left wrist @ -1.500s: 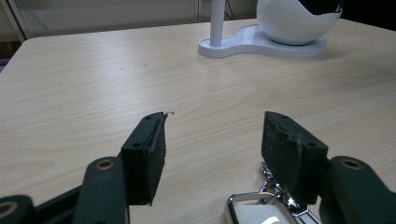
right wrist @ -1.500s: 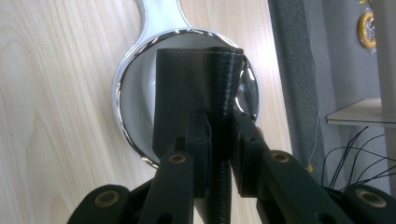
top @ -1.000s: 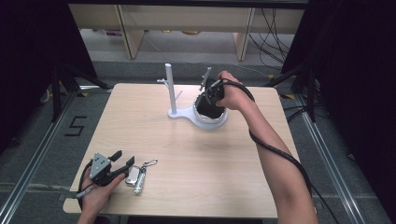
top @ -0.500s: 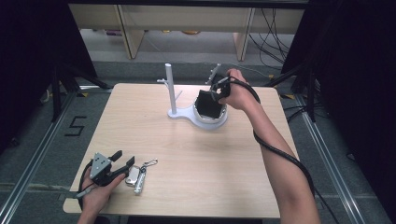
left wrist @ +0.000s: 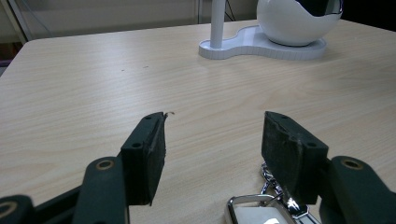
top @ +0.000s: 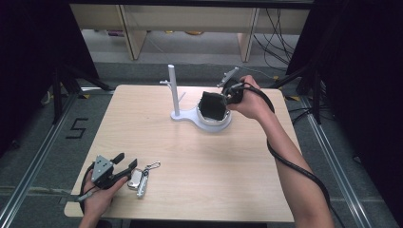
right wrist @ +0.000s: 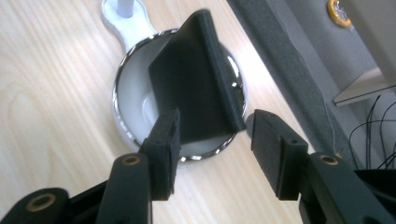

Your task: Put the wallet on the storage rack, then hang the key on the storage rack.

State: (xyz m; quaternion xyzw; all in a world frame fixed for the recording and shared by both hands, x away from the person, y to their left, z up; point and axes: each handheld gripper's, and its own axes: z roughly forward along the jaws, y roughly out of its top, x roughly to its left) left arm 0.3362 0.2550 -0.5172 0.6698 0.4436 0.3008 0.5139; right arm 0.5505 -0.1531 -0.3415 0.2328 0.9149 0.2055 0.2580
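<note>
A black wallet (top: 212, 105) (right wrist: 191, 84) leans tilted inside the white chrome-rimmed bowl (top: 215, 124) (right wrist: 121, 126) of a white stand. My right gripper (top: 224, 99) (right wrist: 212, 135) hovers at the bowl's right side. Its jaws have just been opening and stand wide, with the wallet's near edge just beyond the tips and neither pad pressing on it. My left gripper (top: 124, 161) (left wrist: 212, 144) rests open at the table's near left. A silver keychain (top: 138, 179) (left wrist: 254, 212) lies by its right finger, not gripped.
The stand's thin white post (top: 172, 90) (left wrist: 217, 23) rises left of the bowl on a shared base. Light wood table (top: 190, 161) with cables and shelving behind its far edge. Dark curtains flank both sides.
The right gripper opened, let go of the wallet and drew back to the right; the wallet stays leaning in the bowl. The left gripper has not moved.
</note>
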